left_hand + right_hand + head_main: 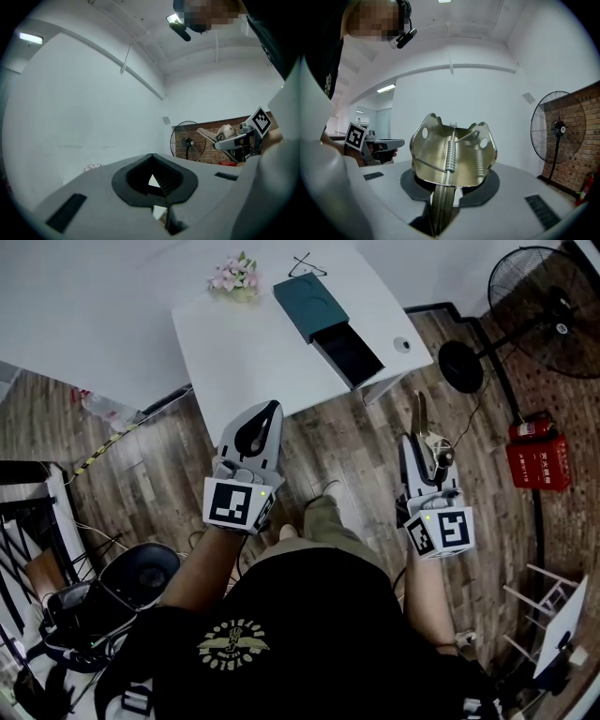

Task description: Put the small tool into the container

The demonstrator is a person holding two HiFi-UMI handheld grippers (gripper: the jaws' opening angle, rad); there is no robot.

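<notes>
Right gripper [418, 439] clamps the small metal spring tool [419, 416] over the wooden floor [347, 442], short of the table [239, 362]
The tool's long axis runs forward out of the jaws. The teal container [309, 304] sits on the table ahead and to the left, its dark drawer [349, 354] open toward this gripper. The left gripper [257, 432] is closed and empty

The table [253, 352] at twelve o'clock is white. On it the container [307, 302] is teal with a black drawer [349, 354], and the flowers [234, 276] at eleven o'clock are pink. The small tool [452, 154] is shiny brass-gold. The left gripper [270, 411] and right gripper [422, 448] are pale grey, and their marker cubes [239, 504] are patterned in black-and-white squares. The floor [337, 442] is brown wood planks. The box [537, 463] at three o'clock is red.
</notes>
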